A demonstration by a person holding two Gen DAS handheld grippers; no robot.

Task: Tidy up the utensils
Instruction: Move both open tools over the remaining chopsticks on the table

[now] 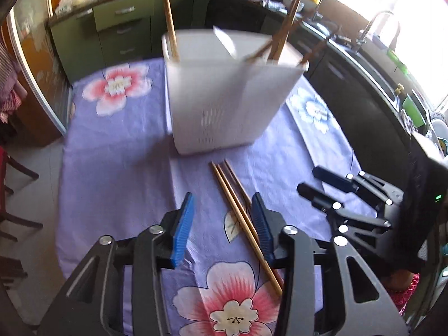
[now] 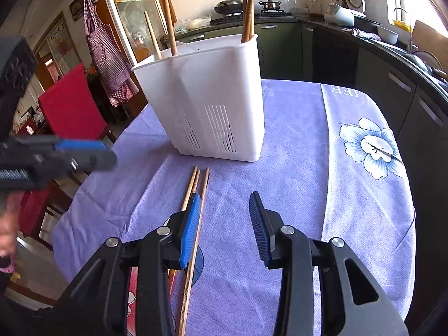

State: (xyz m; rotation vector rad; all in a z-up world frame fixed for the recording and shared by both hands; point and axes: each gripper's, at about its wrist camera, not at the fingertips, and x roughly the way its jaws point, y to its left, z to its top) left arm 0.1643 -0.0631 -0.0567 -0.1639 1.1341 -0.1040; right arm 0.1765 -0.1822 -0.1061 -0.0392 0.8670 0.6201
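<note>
A white plastic utensil holder (image 1: 224,95) stands on the purple flowered tablecloth (image 1: 117,151), with several wooden chopsticks (image 1: 169,16) upright in it. Three loose chopsticks (image 1: 238,210) lie on the cloth in front of it. My left gripper (image 1: 222,224) is open and empty, hovering over them, its right pad close to them. My right gripper (image 2: 225,224) is open and empty; the loose chopsticks (image 2: 196,204) run under its left pad. The holder also shows in the right wrist view (image 2: 207,98). The right gripper is seen at the right of the left wrist view (image 1: 322,184).
Dark kitchen counters and green cabinets (image 1: 117,28) ring the table, with a sink and tap (image 1: 375,28) at the right. A red-covered chair (image 2: 70,106) stands at the table's left side. The left gripper (image 2: 84,154) reaches in at the left of the right wrist view.
</note>
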